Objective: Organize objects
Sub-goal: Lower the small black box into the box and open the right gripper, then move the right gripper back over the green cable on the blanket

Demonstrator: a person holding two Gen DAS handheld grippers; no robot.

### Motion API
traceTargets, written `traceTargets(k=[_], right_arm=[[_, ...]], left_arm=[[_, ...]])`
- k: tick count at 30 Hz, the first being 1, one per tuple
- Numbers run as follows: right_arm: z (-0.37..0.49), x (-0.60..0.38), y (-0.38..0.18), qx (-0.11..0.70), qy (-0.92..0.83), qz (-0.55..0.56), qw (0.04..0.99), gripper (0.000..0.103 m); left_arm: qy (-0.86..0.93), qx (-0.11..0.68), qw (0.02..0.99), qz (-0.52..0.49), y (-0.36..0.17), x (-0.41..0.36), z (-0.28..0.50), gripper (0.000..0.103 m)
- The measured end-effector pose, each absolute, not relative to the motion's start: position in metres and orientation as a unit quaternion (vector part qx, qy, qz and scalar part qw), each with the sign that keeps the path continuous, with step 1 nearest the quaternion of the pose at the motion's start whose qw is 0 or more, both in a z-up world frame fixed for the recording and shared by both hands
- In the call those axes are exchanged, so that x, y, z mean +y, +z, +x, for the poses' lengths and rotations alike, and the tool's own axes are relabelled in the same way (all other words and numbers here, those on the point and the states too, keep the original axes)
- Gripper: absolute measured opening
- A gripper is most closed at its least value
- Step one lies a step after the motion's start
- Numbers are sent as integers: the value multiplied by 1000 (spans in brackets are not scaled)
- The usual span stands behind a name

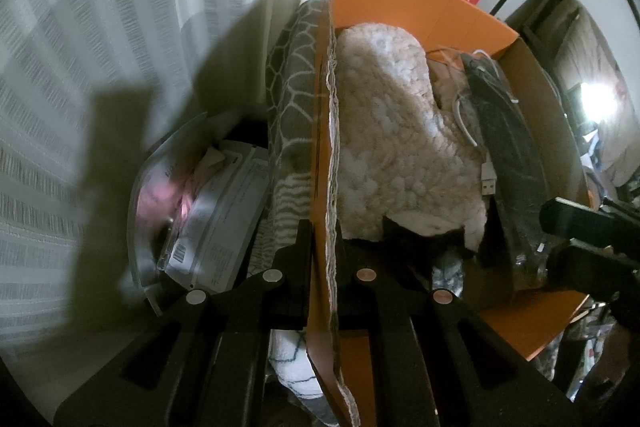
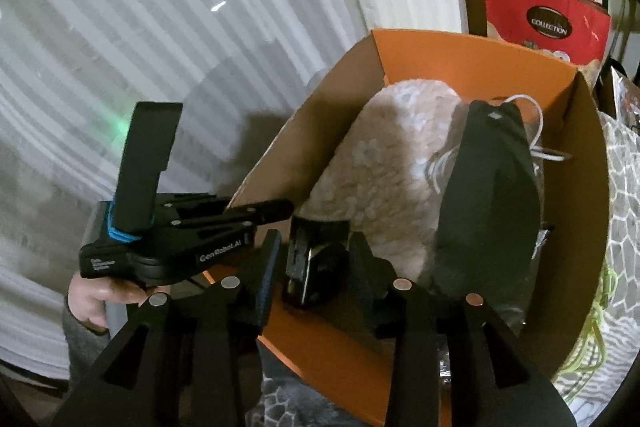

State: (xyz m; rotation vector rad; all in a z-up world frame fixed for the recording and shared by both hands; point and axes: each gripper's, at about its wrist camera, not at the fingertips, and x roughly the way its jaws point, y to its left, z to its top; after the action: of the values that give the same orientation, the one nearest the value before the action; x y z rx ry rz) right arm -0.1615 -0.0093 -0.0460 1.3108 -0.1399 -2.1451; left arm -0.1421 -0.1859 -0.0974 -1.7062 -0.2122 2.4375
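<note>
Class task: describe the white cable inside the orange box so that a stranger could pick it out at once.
Find the open orange cardboard box. Inside, a fluffy cream fleece lies beside a dark flat pouch. The white cable runs along the gap between them, ending in a USB plug; it is the only thin, glossy white thing there.

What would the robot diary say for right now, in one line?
left gripper: shut on box wall | right gripper: open around black item | box holds fleece

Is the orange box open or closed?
Open. The orange box has no lid on top, and the fluffy blanket inside shows.
</note>
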Motion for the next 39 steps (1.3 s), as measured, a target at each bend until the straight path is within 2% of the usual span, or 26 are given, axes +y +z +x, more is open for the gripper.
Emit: traceTargets(k=[4, 13, 16, 18, 20, 22, 25, 27, 31, 39], right_arm=[[-160, -4, -41, -50, -818, 489, 300, 38], [-157, 27, -25, -53, -841, 468, 267, 48], [-157, 42, -20, -57, -848, 462, 255, 60], [-158, 54, -16, -61, -854, 456, 245, 74], [-159, 66, -13, -63, -859, 451, 233, 82], [-160, 79, -9, -66, -864, 447, 222, 84], [-163, 104, -7, -85, -865, 450, 206, 92], [-165, 117, -8, -101, -863, 454, 199, 103], [-167, 142, -12, -122, -859, 462, 184, 103], [-165, 179, -20, -114, -873, 454, 136, 103]], left_arm=[[815, -71, 79, -570, -97, -186, -142, 6], [815, -71, 79, -570, -97, -186, -142, 6], [815, -71, 78, -570, -96, -187, -141, 6], [815, -72, 78, -570, -96, -187, -141, 6], [815, -71, 78, -569, -96, -187, -141, 6], [815, -71, 78, -569, -96, -187, -141, 6], [816, -73, 78, -569, -95, -188, -142, 6], [816, -72, 79, -568, -94, -189, -142, 6], [817, -71, 78, -567, -94, -187, -140, 6], [817, -71, 78, -567, -93, -188, -140, 6]])
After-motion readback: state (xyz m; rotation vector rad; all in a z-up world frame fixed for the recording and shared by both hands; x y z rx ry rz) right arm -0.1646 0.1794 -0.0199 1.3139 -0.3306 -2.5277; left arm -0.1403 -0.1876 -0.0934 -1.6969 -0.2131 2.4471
